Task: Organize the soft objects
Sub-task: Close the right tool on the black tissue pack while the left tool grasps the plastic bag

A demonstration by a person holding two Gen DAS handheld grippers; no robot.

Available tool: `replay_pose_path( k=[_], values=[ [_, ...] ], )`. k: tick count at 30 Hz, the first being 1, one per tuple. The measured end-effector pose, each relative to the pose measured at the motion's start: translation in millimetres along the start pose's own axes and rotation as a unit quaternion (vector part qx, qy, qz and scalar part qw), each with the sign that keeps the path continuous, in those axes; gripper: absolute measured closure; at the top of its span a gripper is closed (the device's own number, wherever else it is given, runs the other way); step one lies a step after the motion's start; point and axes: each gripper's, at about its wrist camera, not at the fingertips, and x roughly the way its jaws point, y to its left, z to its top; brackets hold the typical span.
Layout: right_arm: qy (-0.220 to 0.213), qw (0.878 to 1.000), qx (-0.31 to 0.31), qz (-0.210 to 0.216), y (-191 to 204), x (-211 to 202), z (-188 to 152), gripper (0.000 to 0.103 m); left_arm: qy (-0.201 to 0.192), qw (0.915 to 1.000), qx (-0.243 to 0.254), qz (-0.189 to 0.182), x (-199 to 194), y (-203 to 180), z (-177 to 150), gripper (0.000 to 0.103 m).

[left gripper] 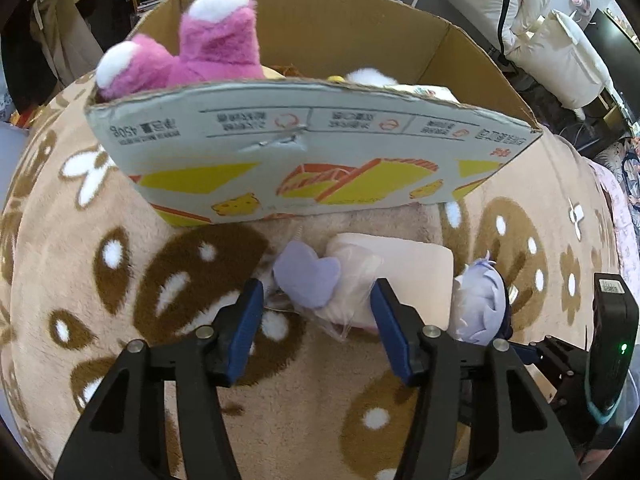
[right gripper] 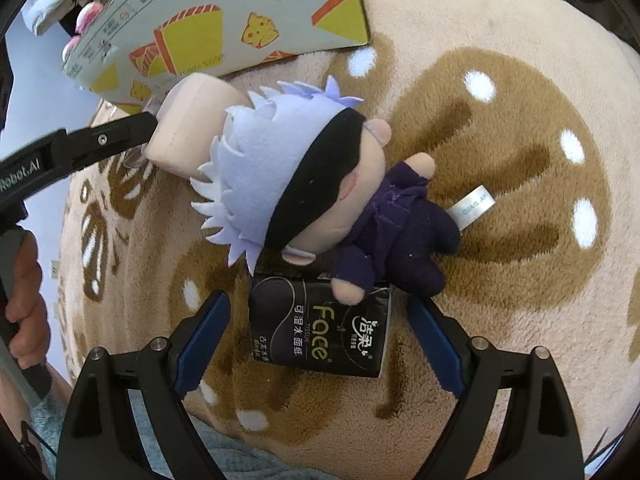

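Note:
In the left wrist view my left gripper [left gripper: 318,308] is open, its blue pads either side of a lilac plush piece [left gripper: 306,278] in clear wrap lying against a pale pink pillow [left gripper: 404,272]. Behind stands a cardboard box [left gripper: 312,152] holding a pink plush [left gripper: 192,48] and other soft toys. A white-haired doll [left gripper: 480,304] lies to the right. In the right wrist view my right gripper [right gripper: 316,332] is open around a black tissue pack [right gripper: 320,328], with the doll [right gripper: 320,184] lying partly over the pack. The pillow [right gripper: 188,120] and box [right gripper: 224,20] show behind it.
Everything lies on a beige fleece blanket [left gripper: 120,280] with brown flower prints. The left gripper's arm [right gripper: 80,144] crosses the left of the right wrist view. The right gripper's body [left gripper: 608,344] sits at the right edge of the left wrist view. Furniture and white bedding stand behind the box.

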Motion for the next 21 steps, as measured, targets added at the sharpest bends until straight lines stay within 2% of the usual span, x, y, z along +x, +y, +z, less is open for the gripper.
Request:
replay_pose_path(
  k=[2,5,6,13,18,20,21],
  values=[
    [-0.001,1.0,0.006,0.009,-4.7,-0.7,0.3,0.008,0.005,0.9999,-0.009,-0.012,1.5,2.5,-0.2,0.049],
    [0.0,1.0,0.01,0.015,-7.1,-1.6,1.7,0.008,0.004,0.9992,-0.023,-0.034,1.9,4.8,-0.3,0.061],
    [-0.001,1.0,0.013,0.018,-8.6,-2.0,1.9,0.008,0.002,0.9989,-0.028,-0.037,0.8,5.8,0.1,0.061],
    [0.002,1.0,0.008,0.012,-5.1,-2.7,1.8,0.008,-0.01,0.9991,-0.025,-0.032,-6.4,7.3,1.3,0.067],
    [0.002,1.0,0.001,0.004,-1.6,-0.8,1.0,0.009,-0.017,0.9994,-0.019,-0.026,-9.6,7.1,1.7,0.076],
    [0.002,1.0,-0.003,-0.007,1.4,-0.3,-0.3,0.016,-0.016,0.9996,-0.015,-0.02,-9.9,5.7,1.7,0.078],
    [0.002,1.0,-0.005,-0.028,2.7,-1.2,-1.6,0.023,-0.018,0.9996,-0.014,-0.014,-11.1,5.2,1.5,0.08]
  ],
)
